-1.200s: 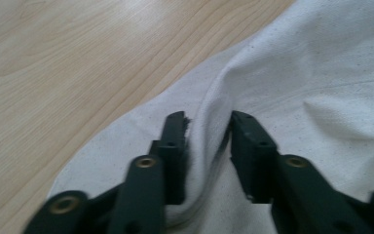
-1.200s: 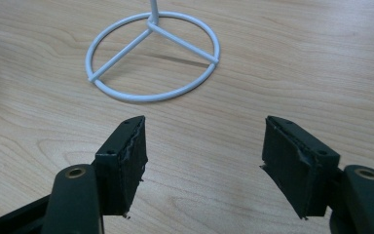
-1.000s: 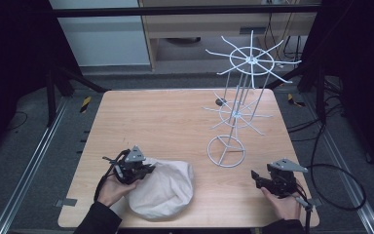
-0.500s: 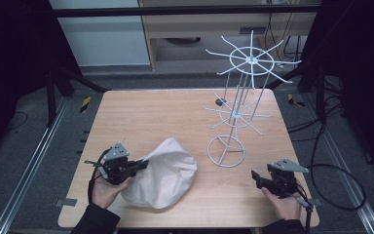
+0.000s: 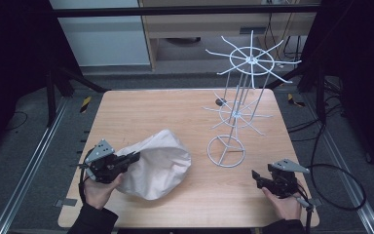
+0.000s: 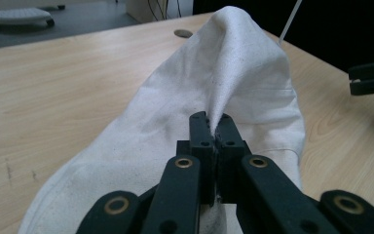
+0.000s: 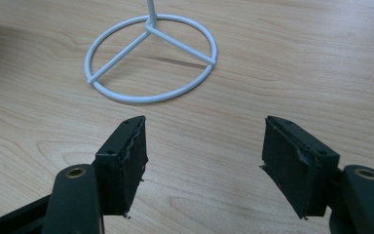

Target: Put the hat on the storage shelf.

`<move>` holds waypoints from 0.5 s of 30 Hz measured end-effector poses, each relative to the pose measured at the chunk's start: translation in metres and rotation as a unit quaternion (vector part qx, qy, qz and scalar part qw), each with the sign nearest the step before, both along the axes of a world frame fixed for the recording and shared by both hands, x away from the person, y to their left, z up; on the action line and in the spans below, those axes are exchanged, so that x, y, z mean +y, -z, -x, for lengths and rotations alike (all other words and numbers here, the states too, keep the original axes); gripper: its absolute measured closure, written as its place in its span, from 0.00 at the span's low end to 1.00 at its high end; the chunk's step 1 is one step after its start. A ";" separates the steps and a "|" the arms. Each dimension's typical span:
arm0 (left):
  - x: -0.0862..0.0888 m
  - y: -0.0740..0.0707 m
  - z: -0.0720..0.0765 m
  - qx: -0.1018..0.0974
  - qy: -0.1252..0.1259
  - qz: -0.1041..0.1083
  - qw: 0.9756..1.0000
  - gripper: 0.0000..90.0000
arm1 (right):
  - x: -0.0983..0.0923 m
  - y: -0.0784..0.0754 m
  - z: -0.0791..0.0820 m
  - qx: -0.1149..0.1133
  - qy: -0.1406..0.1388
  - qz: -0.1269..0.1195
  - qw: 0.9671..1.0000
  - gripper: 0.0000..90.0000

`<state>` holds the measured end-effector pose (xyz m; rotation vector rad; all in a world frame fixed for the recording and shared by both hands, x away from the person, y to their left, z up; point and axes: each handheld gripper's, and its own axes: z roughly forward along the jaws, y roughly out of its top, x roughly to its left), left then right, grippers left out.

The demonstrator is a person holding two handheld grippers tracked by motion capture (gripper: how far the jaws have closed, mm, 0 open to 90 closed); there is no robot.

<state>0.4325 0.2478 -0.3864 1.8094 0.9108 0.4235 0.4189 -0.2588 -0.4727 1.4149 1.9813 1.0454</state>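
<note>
Since a second ago the white cloth [image 5: 157,163] has been drawn out from a low rounded heap into a longer shape stretched toward the desk's [image 5: 175,107] left edge, and the left tongs [image 5: 132,157] have shifted leftward and a little away from the near edge with it; the right tongs [image 5: 255,177] have stayed where they were by the near right corner. On the pale wooden desk, the largest thing is the white wire rack [image 5: 238,105], which stands toward the right edge on a ring base [image 7: 151,58] with spoked wheels higher up its stem. The cloth lies on the near left part of the desk, well apart from the ring base; it is plain off-white, crumpled, and rises in a soft ridge from the pinch point in the left gripper view, its surface flecked with small dark specks [image 6: 224,92]. The left tongs are clamped tight on a fold of this cloth [image 6: 214,127], held by a hand [image 5: 99,187] that comes in from the near edge with the forearm angled inward. The right tongs [image 7: 204,161] stand spread wide with nothing between them, low over bare wood just short of the ring base, the right hand [image 5: 285,202] resting at the near edge.
</note>
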 end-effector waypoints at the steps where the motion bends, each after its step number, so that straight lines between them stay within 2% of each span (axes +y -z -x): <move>1: 0.001 -0.002 0.001 -0.006 -0.003 0.006 1.000 0.99 | 0.000 0.000 0.000 -0.001 0.000 0.000 1.000 0.37; 5: 0.004 -0.009 0.006 -0.024 -0.008 0.023 0.999 0.99 | 0.000 -0.002 0.002 -0.003 0.004 -0.006 1.000 0.37; 6: 0.006 -0.013 0.009 -0.039 -0.009 0.033 0.999 0.99 | 0.000 -0.002 0.001 -0.006 0.003 -0.004 1.000 0.36; 7: 0.006 -0.013 0.009 -0.039 -0.009 0.033 0.999 0.99 | 0.000 -0.002 0.001 -0.006 0.003 -0.004 1.000 0.36; 8: 0.007 -0.018 0.012 -0.053 -0.014 0.040 0.998 0.99 | 0.001 -0.001 0.002 -0.018 0.002 0.000 1.000 0.36; 9: 0.007 -0.018 0.012 -0.053 -0.014 0.040 0.998 0.99 | 0.001 -0.001 0.002 -0.018 0.002 0.000 1.000 0.36; 12: 0.008 -0.027 0.017 -0.074 -0.023 0.055 0.995 0.99 | 0.001 0.000 0.002 -0.022 0.002 0.001 1.000 0.36; 15: 0.008 -0.036 0.021 -0.097 -0.027 0.076 0.992 0.99 | 0.002 0.000 0.003 -0.027 0.001 0.002 1.000 0.36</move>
